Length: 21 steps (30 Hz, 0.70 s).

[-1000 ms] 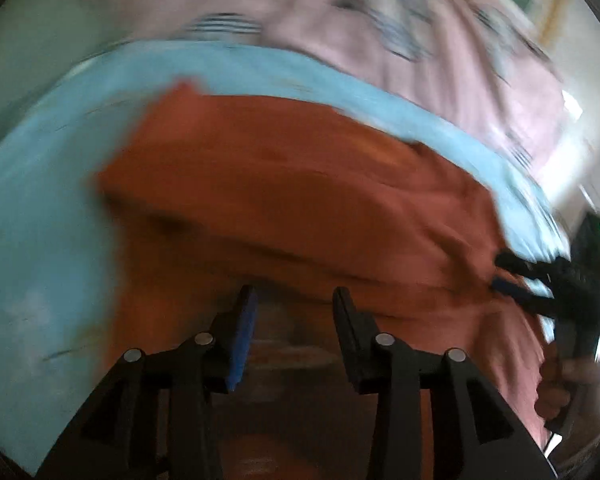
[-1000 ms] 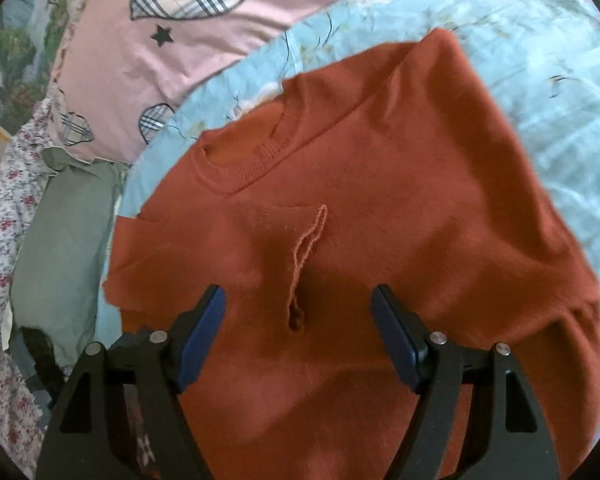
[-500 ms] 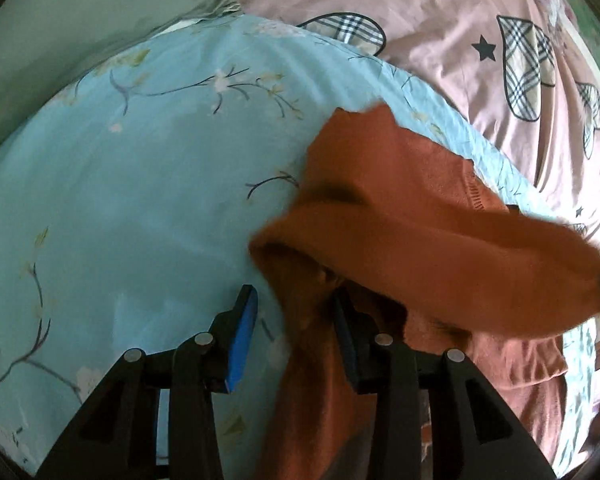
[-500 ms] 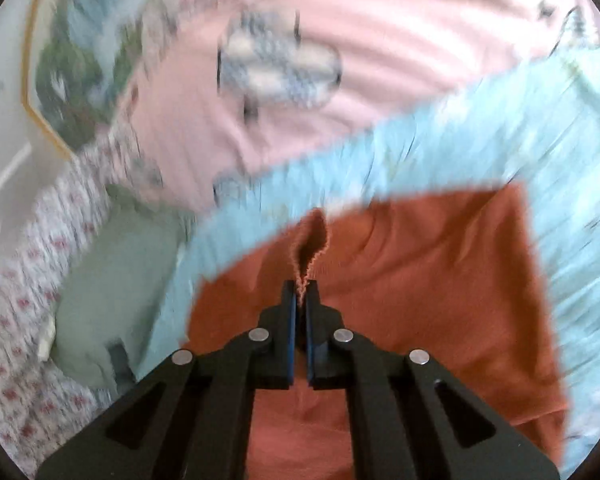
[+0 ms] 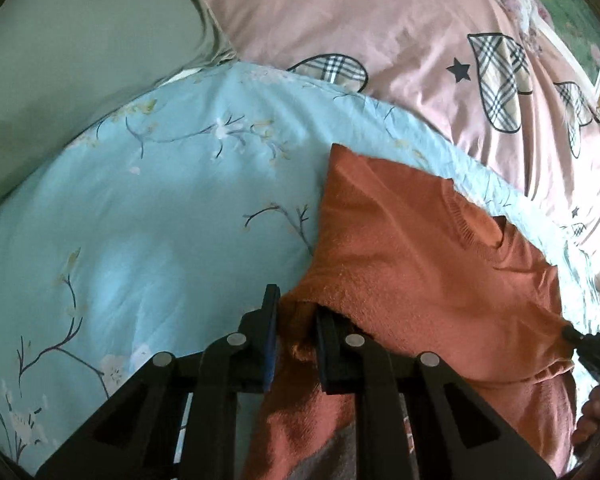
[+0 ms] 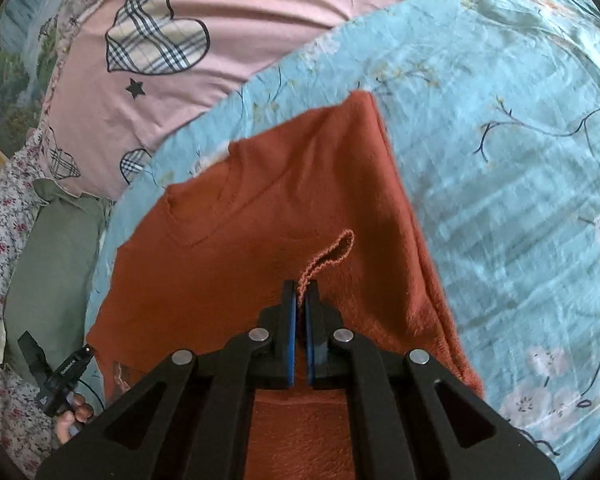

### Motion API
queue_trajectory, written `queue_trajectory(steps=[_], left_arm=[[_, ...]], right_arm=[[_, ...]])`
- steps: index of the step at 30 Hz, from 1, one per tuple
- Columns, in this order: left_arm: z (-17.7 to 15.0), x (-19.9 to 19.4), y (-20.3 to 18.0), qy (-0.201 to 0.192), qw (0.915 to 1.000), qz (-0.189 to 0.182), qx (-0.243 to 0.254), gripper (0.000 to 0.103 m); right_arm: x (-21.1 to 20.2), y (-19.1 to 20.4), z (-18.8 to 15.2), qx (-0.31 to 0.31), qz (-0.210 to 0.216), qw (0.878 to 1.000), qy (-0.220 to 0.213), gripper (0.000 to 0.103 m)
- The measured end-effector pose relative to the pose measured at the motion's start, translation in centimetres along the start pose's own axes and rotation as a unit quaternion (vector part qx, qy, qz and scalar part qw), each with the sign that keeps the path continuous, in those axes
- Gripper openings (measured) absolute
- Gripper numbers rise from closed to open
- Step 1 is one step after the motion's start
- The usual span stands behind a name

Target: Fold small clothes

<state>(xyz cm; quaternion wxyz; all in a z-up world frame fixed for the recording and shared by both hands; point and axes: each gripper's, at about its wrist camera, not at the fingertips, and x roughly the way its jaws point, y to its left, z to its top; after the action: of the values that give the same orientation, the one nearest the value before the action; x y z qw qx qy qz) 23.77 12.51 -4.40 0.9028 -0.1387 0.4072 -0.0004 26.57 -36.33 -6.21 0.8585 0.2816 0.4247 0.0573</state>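
A rust-orange knit sweater (image 5: 412,256) lies on a light blue floral bedspread (image 5: 160,220), its neckline toward the pink pillow. My left gripper (image 5: 296,312) is shut on a bunched fold of the sweater's edge. In the right wrist view the sweater (image 6: 268,220) is folded over with a straight right edge. My right gripper (image 6: 301,294) is shut on a thin ribbed edge of the sweater that loops up from the jaws. The right gripper's tip also shows at the left wrist view's right edge (image 5: 580,338), pinching the sweater.
A pink pillow with plaid hearts (image 5: 400,32) lies beyond the sweater. A grey-green pillow (image 5: 60,60) is at the left; it also shows in the right wrist view (image 6: 52,260). A floral sheet (image 6: 0,240) lies at the far left.
Both grippers have closed on the sweater and carried its lower part up over the body. The right gripper went from open to shut; the left closed on the bunched edge.
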Motion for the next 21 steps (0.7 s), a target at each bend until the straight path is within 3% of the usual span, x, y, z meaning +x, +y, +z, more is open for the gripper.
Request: queue_trajectory(steps=[3, 6, 9, 13, 17, 21], left_arm=[[-0.2, 0.4, 0.8, 0.011, 0.9998, -0.002, -0.015, 0.016], [-0.3, 0.8, 1.2, 0.021, 0.9994, -0.009, -0.026, 0.016], [-0.4, 1.2, 1.6, 0.037, 0.9986, -0.017, -0.034, 0.018], [-1.0, -0.1, 2.2, 0.052, 0.9981, -0.021, -0.026, 0.018], [-0.6, -3.7, 1.5, 0.043, 0.9969, -0.066, 0.005, 0.015], [0.8, -4.0, -2.2, 0.039, 0.9899, -0.135, 0.022, 0.017]], right_arm=[[-0.9, 0.4, -0.1, -0.013, 0.001, 1.0, -0.016, 0.005], [-0.5, 0.9, -0.3, -0.039, -0.035, 0.999, -0.013, 0.005], [0.7, 0.1, -0.7, -0.029, -0.057, 0.998, 0.009, 0.005], [-1.3, -0.1, -1.2, -0.015, -0.085, 0.996, -0.017, 0.008], [-3.3, 1.9, -1.2, -0.04, -0.045, 0.997, -0.044, 0.008], [-0.4, 4.3, -1.5, -0.062, -0.009, 0.998, 0.002, 0.008]])
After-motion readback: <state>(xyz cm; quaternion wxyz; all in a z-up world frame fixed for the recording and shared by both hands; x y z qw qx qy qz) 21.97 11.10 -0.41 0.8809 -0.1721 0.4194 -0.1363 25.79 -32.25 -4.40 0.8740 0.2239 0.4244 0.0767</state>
